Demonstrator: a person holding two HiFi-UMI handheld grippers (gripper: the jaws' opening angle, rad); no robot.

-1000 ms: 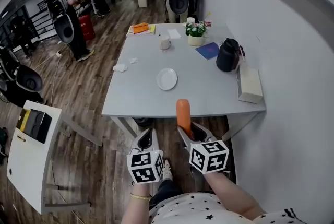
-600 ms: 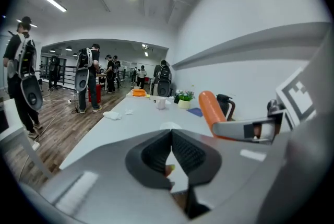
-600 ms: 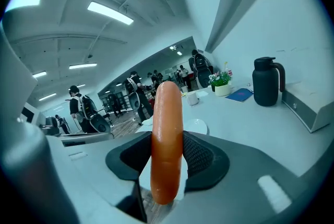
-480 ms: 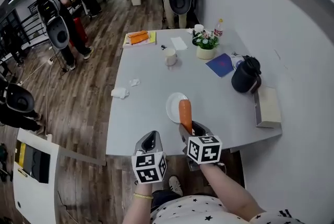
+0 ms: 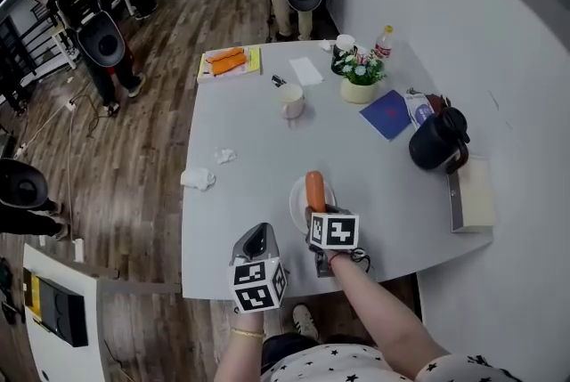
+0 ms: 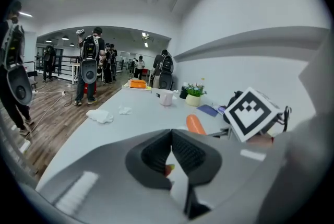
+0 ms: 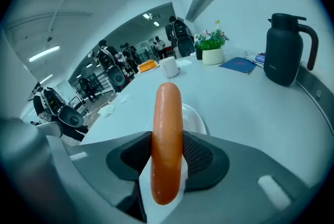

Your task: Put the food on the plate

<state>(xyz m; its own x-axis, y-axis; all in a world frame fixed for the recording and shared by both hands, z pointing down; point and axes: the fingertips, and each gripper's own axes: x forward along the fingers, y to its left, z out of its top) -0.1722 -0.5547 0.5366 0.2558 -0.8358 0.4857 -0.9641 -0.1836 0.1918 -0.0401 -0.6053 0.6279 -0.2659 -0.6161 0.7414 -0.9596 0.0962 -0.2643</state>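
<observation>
- My right claw (image 7: 167,152) is clamped on the sausage (image 7: 167,129). Both ribbed pads press its lower half, and its long upper part sticks out forward.
- A second ago the sausage hung at the near edge of the grey table (image 5: 232,220), with the white plate (image 5: 295,197) well ahead of it. Now, in the head view, its front half lies over the plate.
- The grip has not shifted. The sausage sits between the pads just as it did a second ago.
- I judge the carry almost done. What is left is to lower the sausage onto the plate and let go.
- My left claw (image 6: 170,152) has its pads together and carries nothing I can name. It has come forward with me and now hangs at the table's near edge, left of the plate.
- Hidden: the sausage and my right claw cover the plate's middle and near side.
- No view shows me whether the sausage touches the plate or hangs above it.
- The sausage's rear end drops out of sight behind my jaws.
- A small reddish speck shows low between my left pads; I cannot tell what it is.
- The mug (image 5: 291,101) and black jug (image 5: 438,140) stand well apart from the plate.
</observation>
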